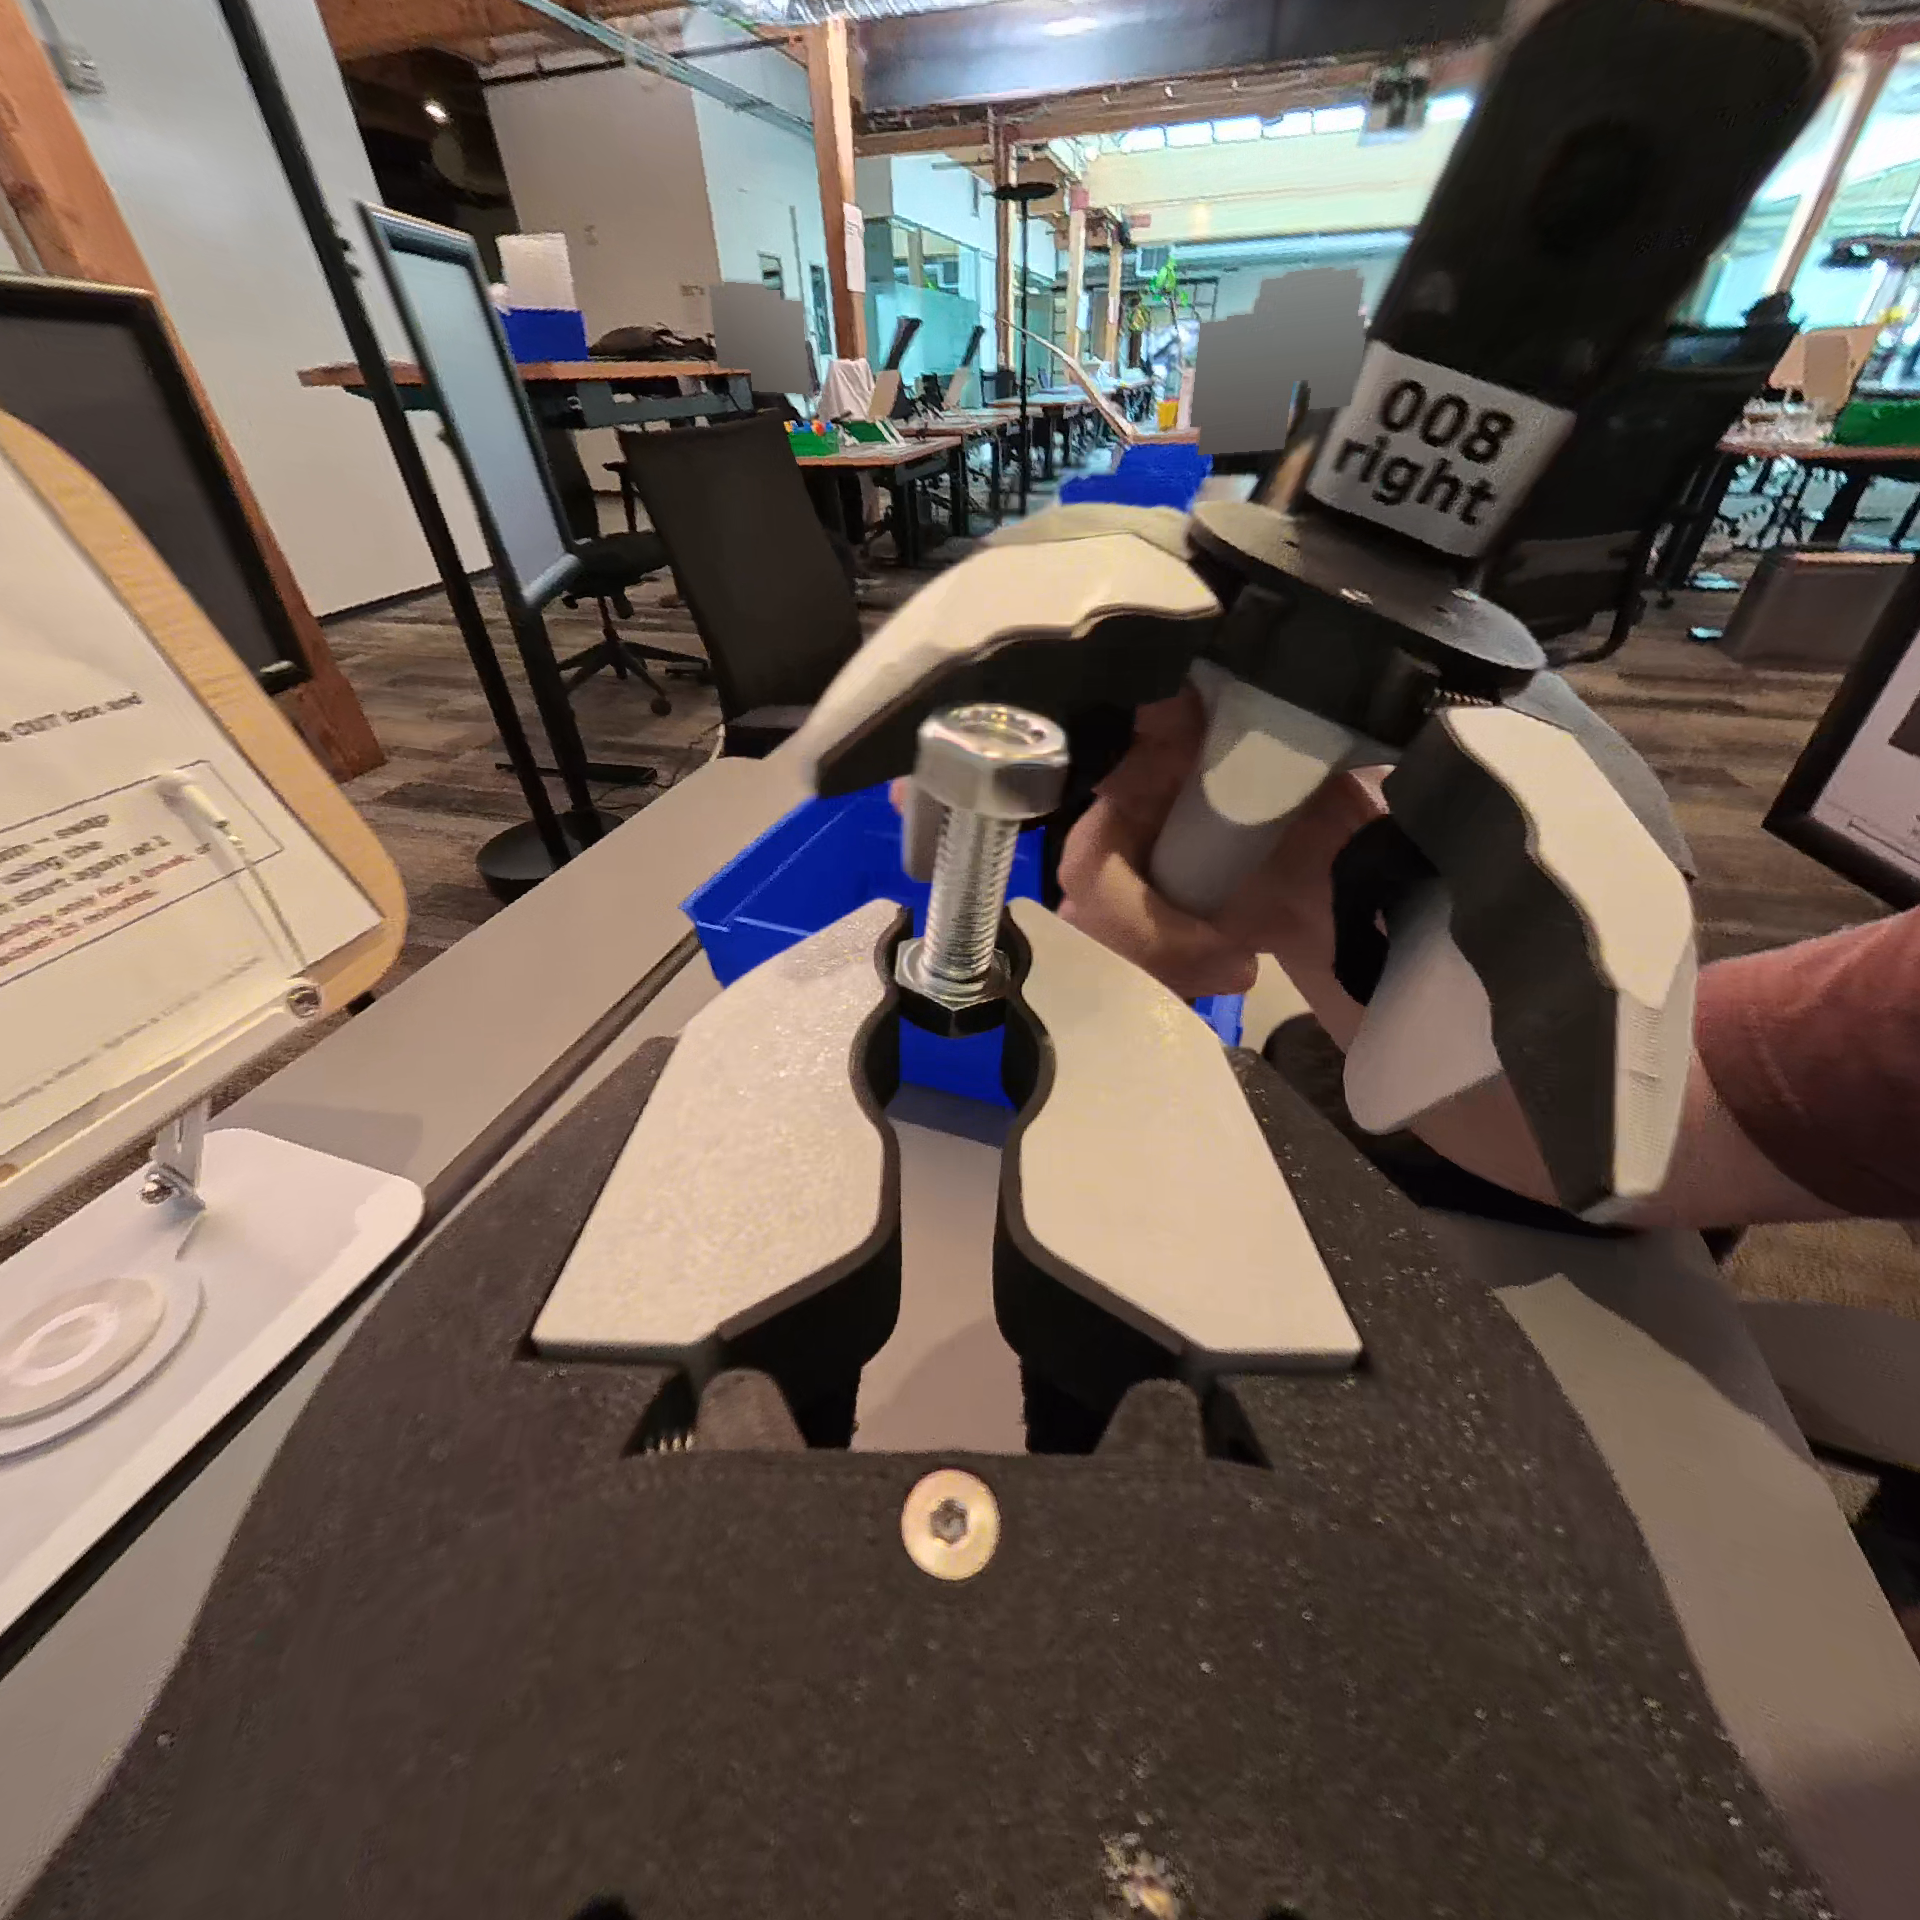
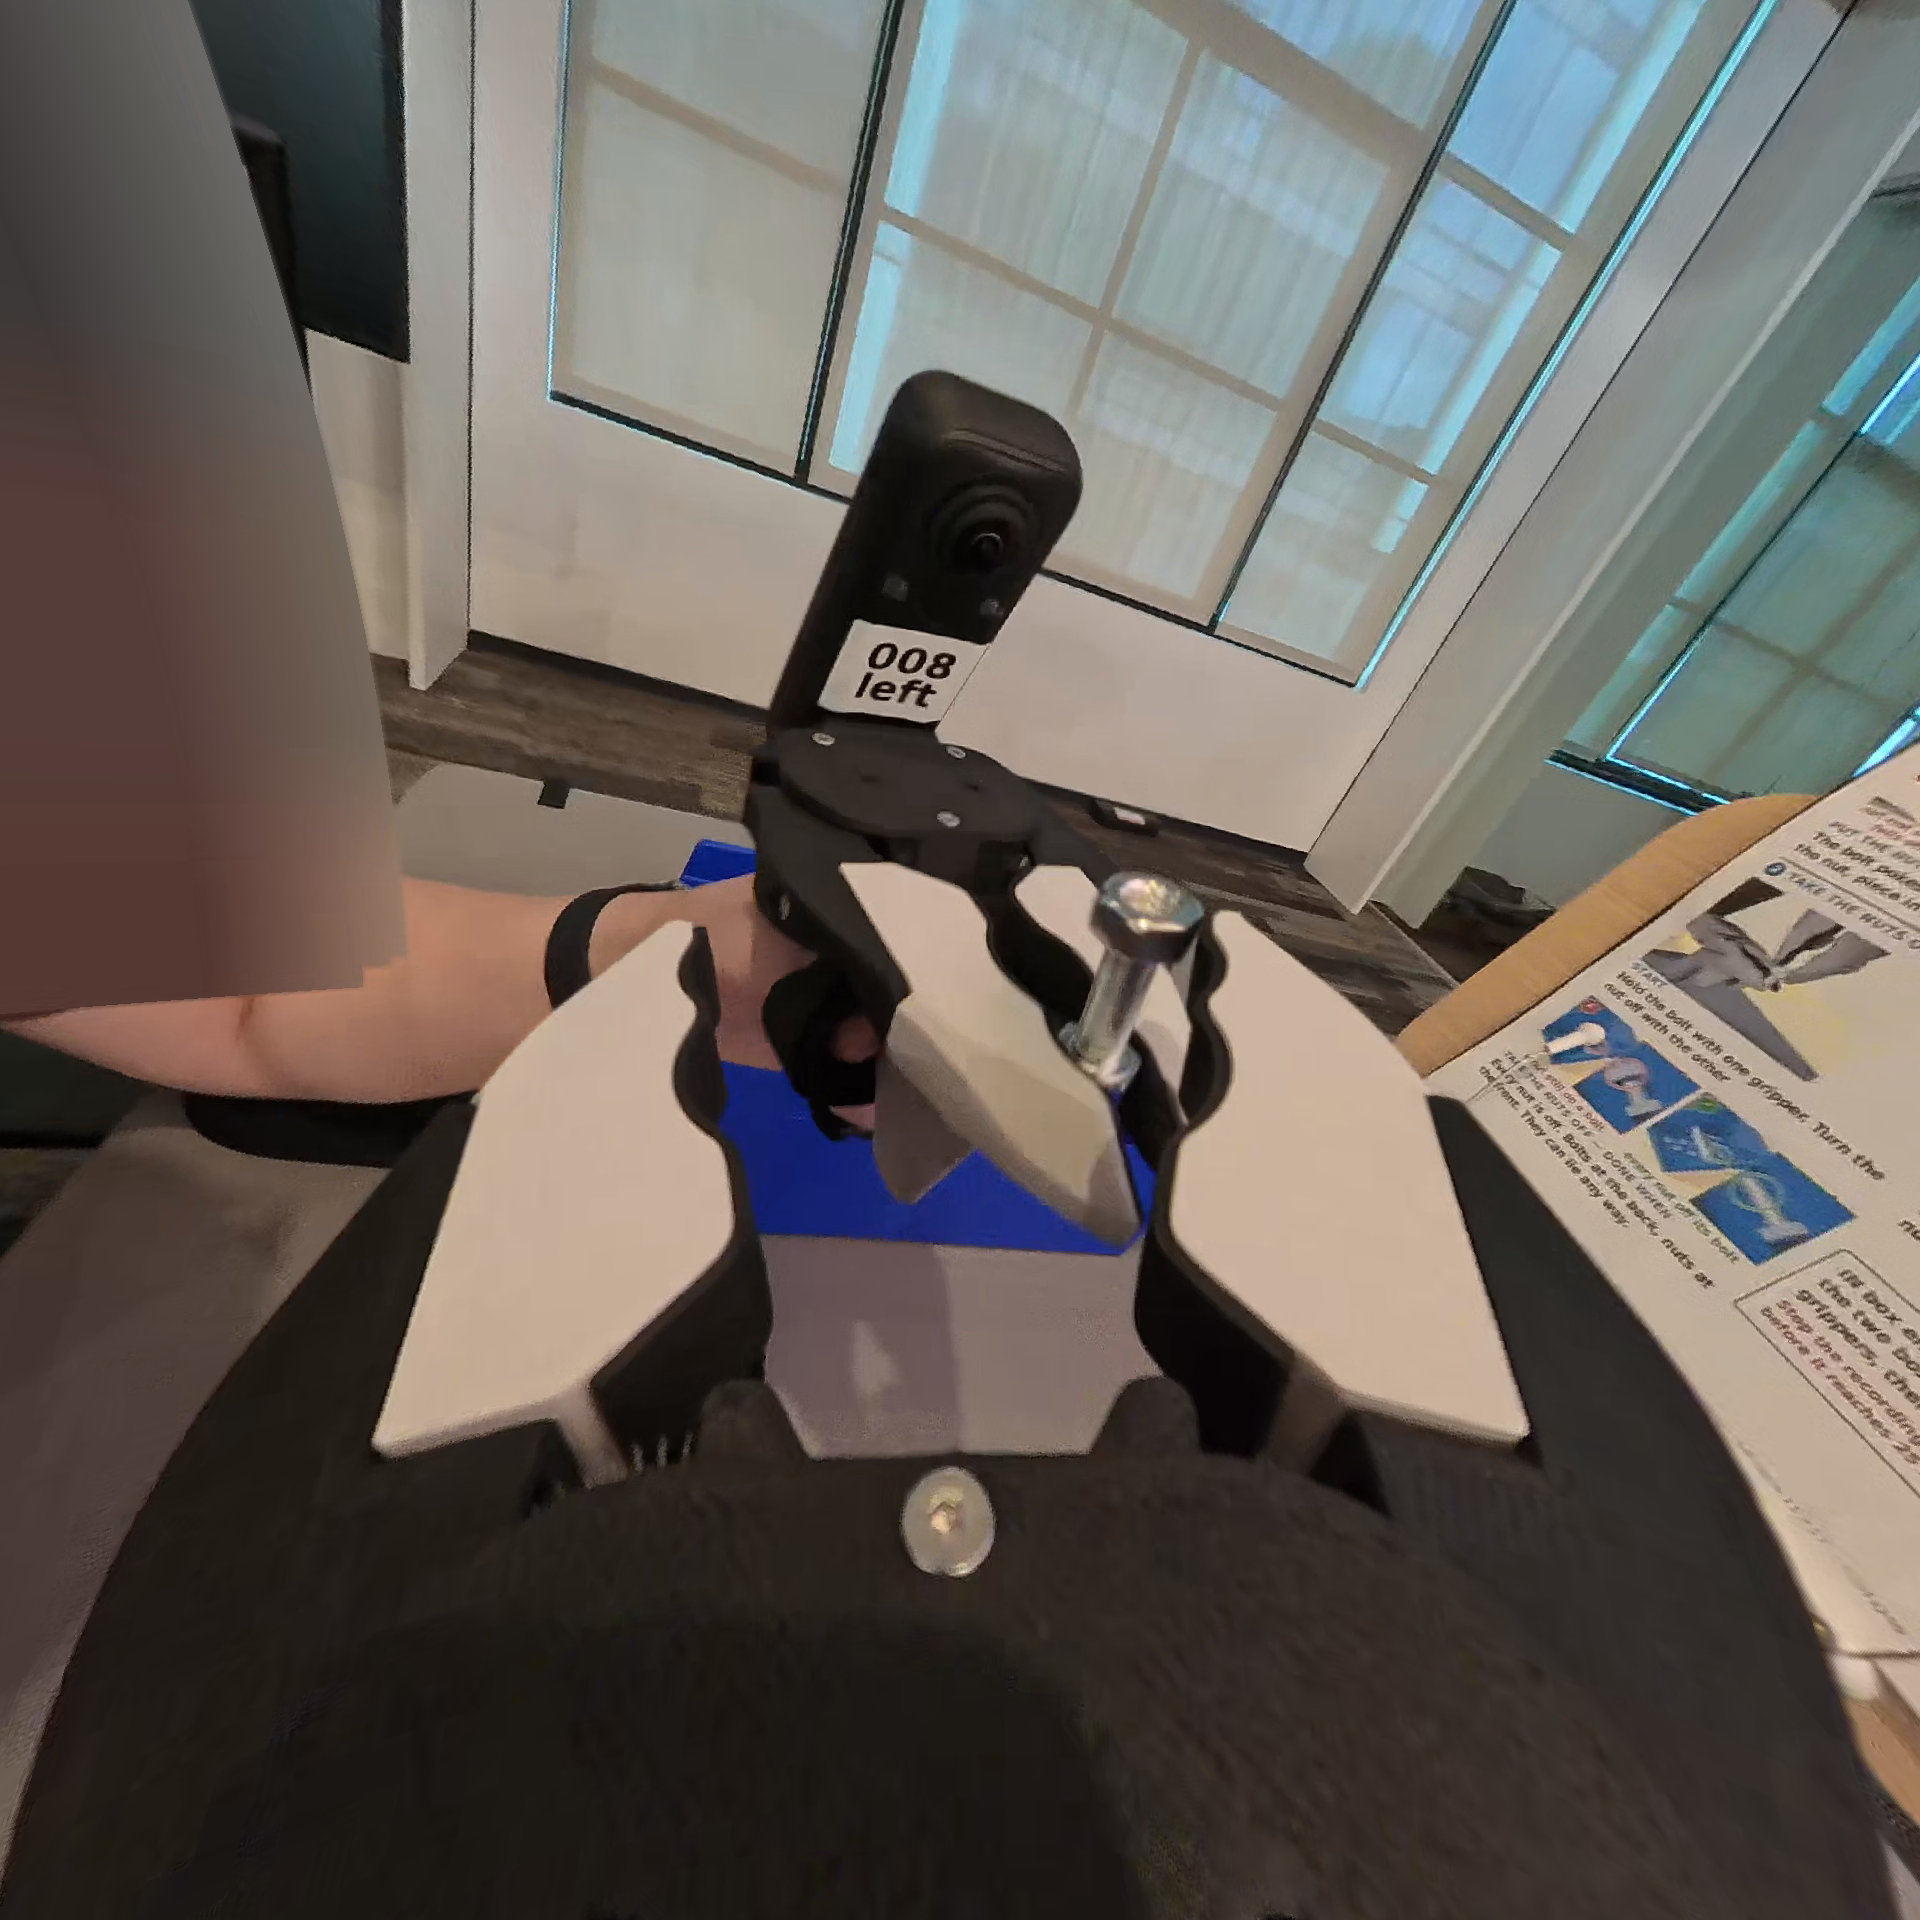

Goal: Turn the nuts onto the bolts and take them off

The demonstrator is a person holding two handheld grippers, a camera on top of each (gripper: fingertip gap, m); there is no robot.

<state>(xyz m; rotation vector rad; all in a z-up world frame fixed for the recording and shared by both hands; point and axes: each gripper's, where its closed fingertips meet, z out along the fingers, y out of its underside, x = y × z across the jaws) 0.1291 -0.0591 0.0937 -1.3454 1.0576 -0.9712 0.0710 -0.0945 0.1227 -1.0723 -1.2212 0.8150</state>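
Bright, even daylight from windows; soft shadows. Strong fisheye bending at edges. Right gripper slightly motion-blurred.

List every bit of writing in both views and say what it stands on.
No wording copied; these bear it.
Left wrist view: white label on a black camera, large clear print.
Right wrist view: white sticker on the other camera, large clear print.
Left wrist view: instruction sheet on a wooden board, small and blurred.
Right wrist view: illustrated sheet, partly clear, cut off.
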